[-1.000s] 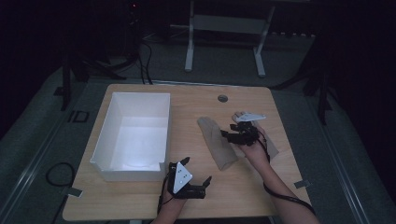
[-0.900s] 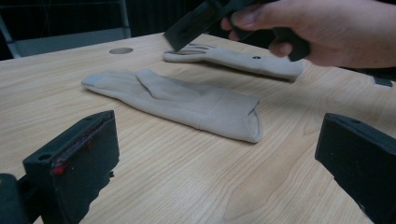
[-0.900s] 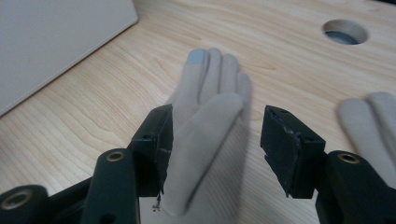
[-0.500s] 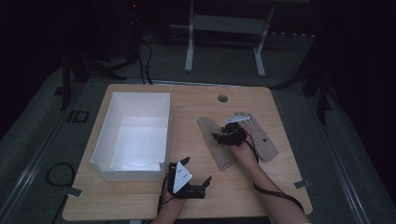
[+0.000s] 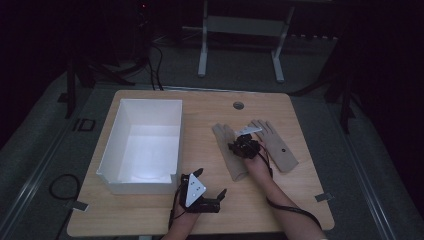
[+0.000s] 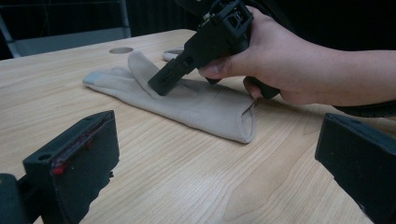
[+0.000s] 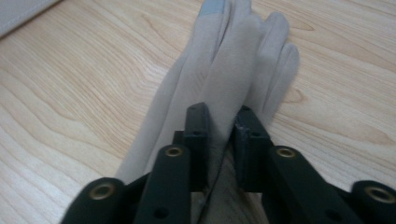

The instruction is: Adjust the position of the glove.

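Beige glove (image 7: 219, 93) lies on the table (image 5: 280, 200) right of the bin (image 5: 145, 145); right gripper (image 7: 219, 140) jaws, just closing, pinch a fold. Lift slowly, straight up; left gripper (image 6: 215, 154) gapes idle

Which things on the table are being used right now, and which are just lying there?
In use:
- right gripper, jaws just closed, pinching a fold of the left glove
- left glove

Lying about:
- right glove, flat on the table
- white box
- left gripper, open, resting near the table's front edge
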`<state>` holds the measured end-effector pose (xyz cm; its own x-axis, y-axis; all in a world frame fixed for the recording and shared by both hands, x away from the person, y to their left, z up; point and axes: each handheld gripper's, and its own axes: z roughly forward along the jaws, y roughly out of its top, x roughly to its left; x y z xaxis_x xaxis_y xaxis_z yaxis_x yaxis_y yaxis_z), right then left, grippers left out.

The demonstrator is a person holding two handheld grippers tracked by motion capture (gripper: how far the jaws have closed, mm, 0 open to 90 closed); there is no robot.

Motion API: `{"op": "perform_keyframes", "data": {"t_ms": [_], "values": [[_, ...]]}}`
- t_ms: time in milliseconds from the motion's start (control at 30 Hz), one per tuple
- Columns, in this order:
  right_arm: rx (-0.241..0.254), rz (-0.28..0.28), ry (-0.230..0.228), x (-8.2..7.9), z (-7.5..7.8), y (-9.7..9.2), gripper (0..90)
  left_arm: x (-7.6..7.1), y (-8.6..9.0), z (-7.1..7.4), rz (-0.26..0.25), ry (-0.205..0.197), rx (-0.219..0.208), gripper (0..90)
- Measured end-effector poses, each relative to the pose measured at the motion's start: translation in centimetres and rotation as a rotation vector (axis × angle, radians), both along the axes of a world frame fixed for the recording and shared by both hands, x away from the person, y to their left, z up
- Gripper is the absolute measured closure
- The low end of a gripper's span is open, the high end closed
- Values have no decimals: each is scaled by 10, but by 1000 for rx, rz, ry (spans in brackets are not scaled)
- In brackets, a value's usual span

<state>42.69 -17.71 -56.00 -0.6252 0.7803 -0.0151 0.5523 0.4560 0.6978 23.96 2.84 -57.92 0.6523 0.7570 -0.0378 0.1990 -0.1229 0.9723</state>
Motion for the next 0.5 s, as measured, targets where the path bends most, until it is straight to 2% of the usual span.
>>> {"op": "perform_keyframes", "data": {"t_ms": [67, 100, 200, 333, 500], "values": [[25, -14, 18, -1, 3, 1, 796, 0, 0, 0, 0, 0, 0, 1], [29, -16, 12, -2, 4, 1, 798, 0, 0, 0, 0, 0, 0, 2], [84, -49, 8, -6, 15, 0, 800, 0, 0, 0, 1, 0, 0, 1], [129, -108, -24, -13, 36, -3, 800, 0, 0, 0, 1, -1, 2, 2], [161, -173, -43, -22, 52, -8, 800, 0, 0, 0, 2, -1, 1, 2]]}}
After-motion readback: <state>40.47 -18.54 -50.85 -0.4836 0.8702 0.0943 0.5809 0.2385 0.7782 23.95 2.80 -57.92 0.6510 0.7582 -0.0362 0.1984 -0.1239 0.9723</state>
